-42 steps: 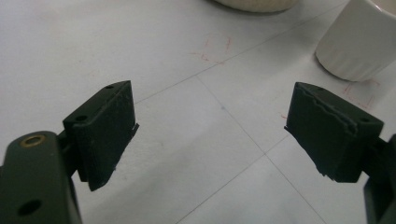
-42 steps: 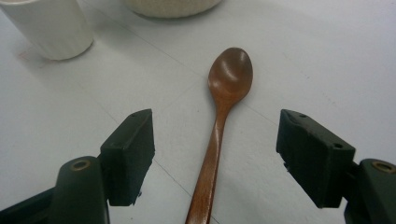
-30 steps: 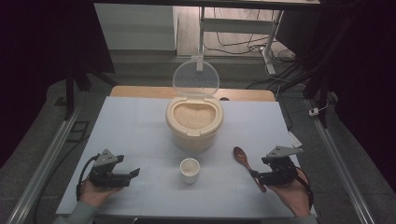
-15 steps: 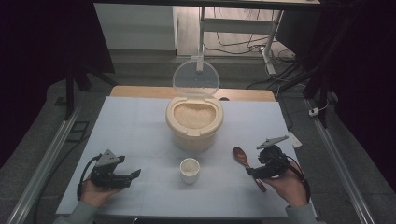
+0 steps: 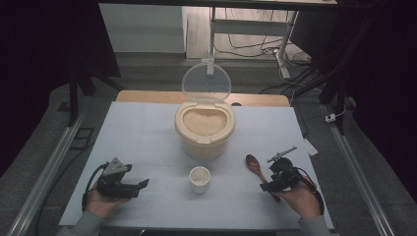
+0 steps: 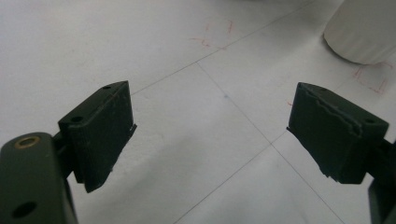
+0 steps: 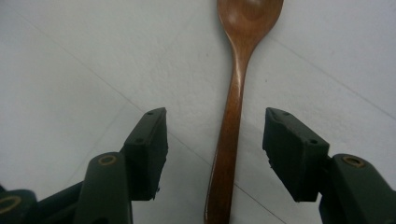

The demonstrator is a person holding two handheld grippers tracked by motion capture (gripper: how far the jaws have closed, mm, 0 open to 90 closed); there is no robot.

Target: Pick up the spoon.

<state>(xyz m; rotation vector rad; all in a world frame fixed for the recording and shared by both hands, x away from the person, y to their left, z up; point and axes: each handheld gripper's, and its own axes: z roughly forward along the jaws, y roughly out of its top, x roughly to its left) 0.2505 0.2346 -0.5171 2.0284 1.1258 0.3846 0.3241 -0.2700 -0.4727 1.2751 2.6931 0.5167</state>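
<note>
Your right gripper [image 7: 212, 154], its jaws just closing, straddles the wooden spoon [image 7: 236, 93] handle ungripped; centre, then pinch.

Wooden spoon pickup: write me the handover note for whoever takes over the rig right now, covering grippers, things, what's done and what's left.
Right gripper: jaws have just been closing, straddling the handle of the wooden spoon, pads not yet touching it.
Left gripper: open, holding nothing, over bare table.
Spoon lies flat on the table, right of the small white cup. Rice container stands behind, lid up.
Done: approach lined up on the handle.
Left: likely close on the handle and lift.
</note>
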